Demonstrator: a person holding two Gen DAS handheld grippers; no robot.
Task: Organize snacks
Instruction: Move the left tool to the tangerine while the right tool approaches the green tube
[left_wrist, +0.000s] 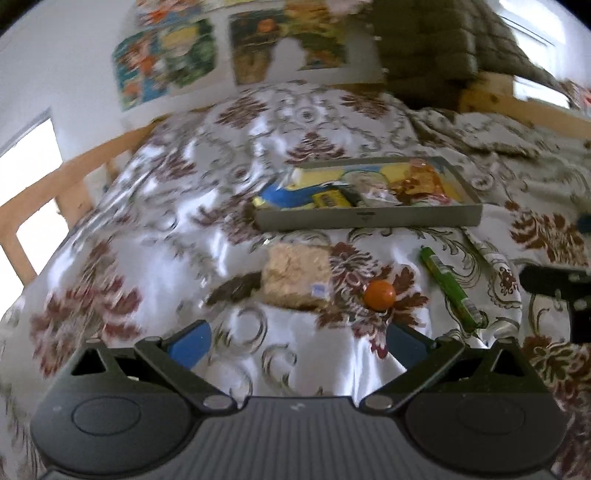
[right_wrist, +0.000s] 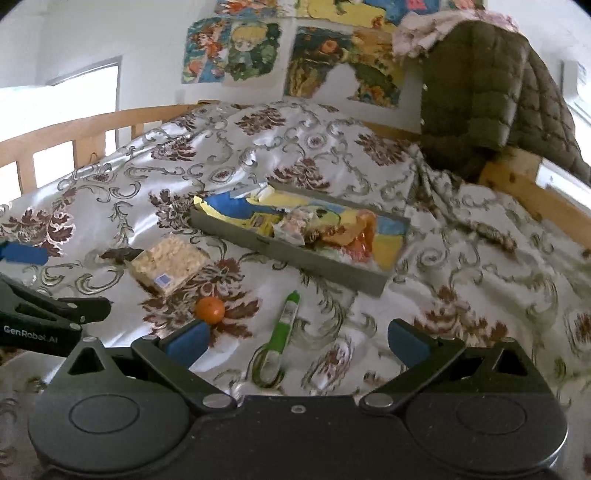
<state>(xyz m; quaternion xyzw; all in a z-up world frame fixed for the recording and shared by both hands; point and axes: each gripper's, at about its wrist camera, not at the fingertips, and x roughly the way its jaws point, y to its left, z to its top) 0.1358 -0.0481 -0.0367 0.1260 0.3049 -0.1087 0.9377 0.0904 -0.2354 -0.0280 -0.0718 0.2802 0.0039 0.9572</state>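
Observation:
A shallow grey box (left_wrist: 369, 218) (right_wrist: 295, 254) lies on the bed and holds several snack packets. In front of it rest a pale puffed-rice block (left_wrist: 295, 275) (right_wrist: 170, 264), a dark wrapped bar (left_wrist: 236, 288) (right_wrist: 120, 254), a small orange fruit (left_wrist: 379, 294) (right_wrist: 209, 309) and a green stick packet (left_wrist: 448, 288) (right_wrist: 282, 332). My left gripper (left_wrist: 295, 343) is open and empty, hovering just short of the rice block and fruit. My right gripper (right_wrist: 295, 341) is open and empty too, with the green stick lying between its fingers' line.
A floral satin bedspread (left_wrist: 166, 240) (right_wrist: 461, 295) covers the bed, rumpled at the right. A wooden rail (right_wrist: 85, 125) runs along the left, posters (right_wrist: 240, 51) hang on the wall, and an olive quilted jacket (right_wrist: 498, 92) drapes at the back right.

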